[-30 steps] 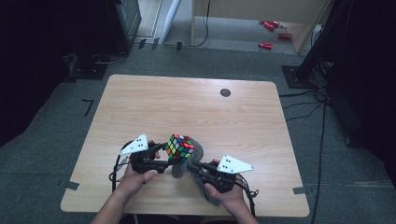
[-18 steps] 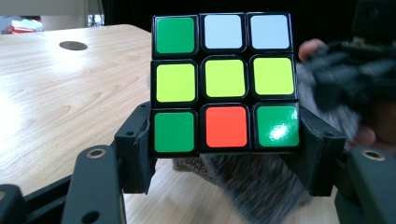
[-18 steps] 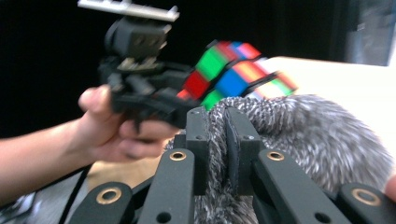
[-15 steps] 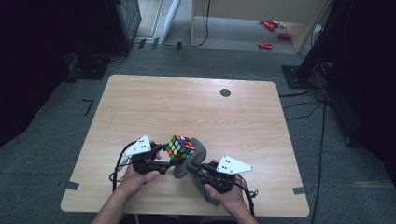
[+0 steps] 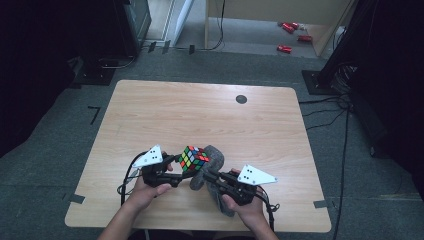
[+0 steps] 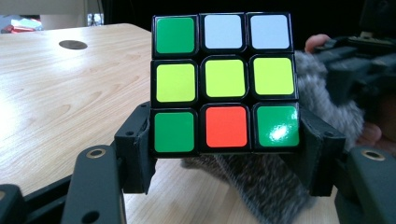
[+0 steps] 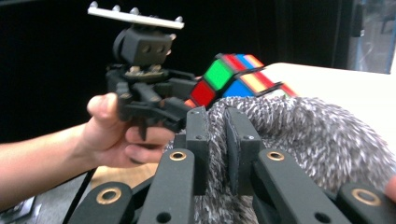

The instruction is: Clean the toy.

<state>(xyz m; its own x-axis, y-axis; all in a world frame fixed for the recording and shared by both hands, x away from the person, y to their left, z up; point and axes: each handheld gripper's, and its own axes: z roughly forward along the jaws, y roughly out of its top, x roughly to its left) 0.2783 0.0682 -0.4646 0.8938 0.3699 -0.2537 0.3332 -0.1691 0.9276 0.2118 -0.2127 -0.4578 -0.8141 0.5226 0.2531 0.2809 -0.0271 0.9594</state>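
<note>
The left gripper [image 5: 175,169] holds a Rubik's cube [image 5: 194,158] between its jaws, each jaw pressed against an opposite side of the bottom layer; in the left gripper view the cube [image 6: 224,82] faces the camera with a yellow middle row (green, red and green squares below it). The cube sits lifted off the wooden table [image 5: 200,115], near its 6 o'clock edge. At the cube's 4 o'clock the right gripper [image 5: 209,176] has its jaws closed tight on a fold of grey fuzzy cloth [image 5: 212,159], which lies against the cube's side. A round dark mark [image 5: 241,99] sits toward the table's 1 o'clock.
</note>
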